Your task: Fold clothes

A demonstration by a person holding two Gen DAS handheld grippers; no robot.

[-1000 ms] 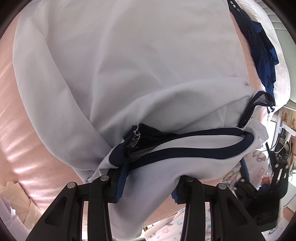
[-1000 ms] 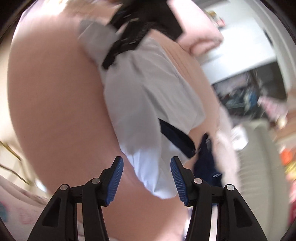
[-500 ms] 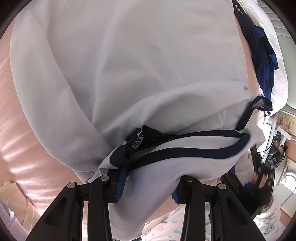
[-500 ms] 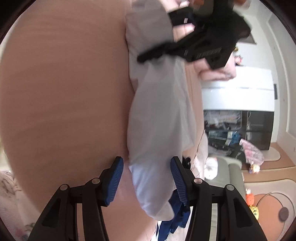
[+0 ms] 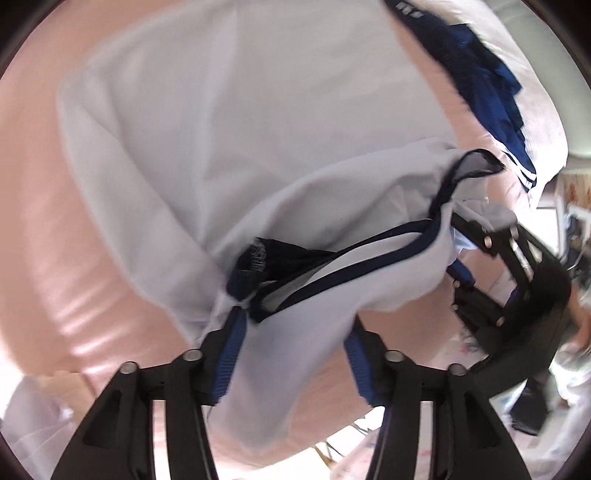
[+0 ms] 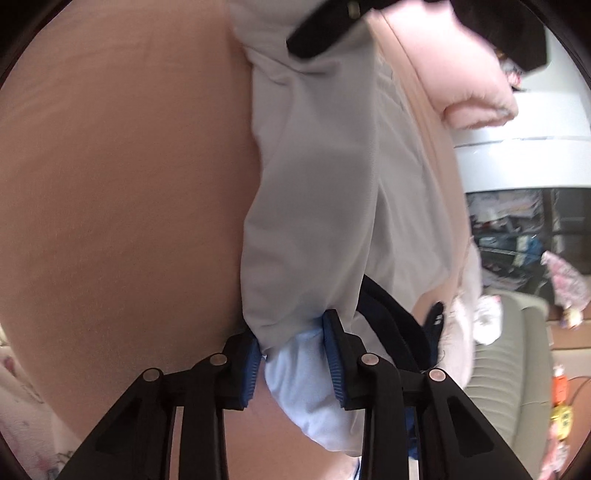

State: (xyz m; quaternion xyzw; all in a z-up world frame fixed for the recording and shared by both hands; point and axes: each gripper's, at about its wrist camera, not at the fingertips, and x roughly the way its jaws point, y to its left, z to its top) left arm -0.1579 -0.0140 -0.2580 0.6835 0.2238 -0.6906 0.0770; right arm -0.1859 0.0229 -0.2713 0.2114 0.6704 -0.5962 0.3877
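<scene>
A white garment with navy trim (image 5: pixel 258 140) lies on the pink bed (image 5: pixel 44 229). My left gripper (image 5: pixel 293 360) hovers over its near hem with the jaws opening. The cloth still hangs between the blue pads (image 5: pixel 229 354), loose on the right side. My right gripper (image 6: pixel 293 363) is at the garment's other end (image 6: pixel 321 206), jaws closing, and a bunched fold of white cloth is pinched between its pads (image 6: pixel 334 362). The right gripper (image 5: pixel 469 269) also shows at the right of the left wrist view, and the left gripper (image 6: pixel 321 33) shows at the top of the right wrist view.
A dark blue garment (image 5: pixel 480 81) lies past the white one at the bed's far edge. A pink pillow (image 6: pixel 476 88) sits at the head, with a white cabinet (image 6: pixel 524 158) and cluttered shelves behind it. A grey sofa (image 6: pixel 513 362) stands to the right.
The left jaws have spread and loosened on the hem as that hand shifted. The right gripper came down onto the garment's end and closed on a fold of it.
</scene>
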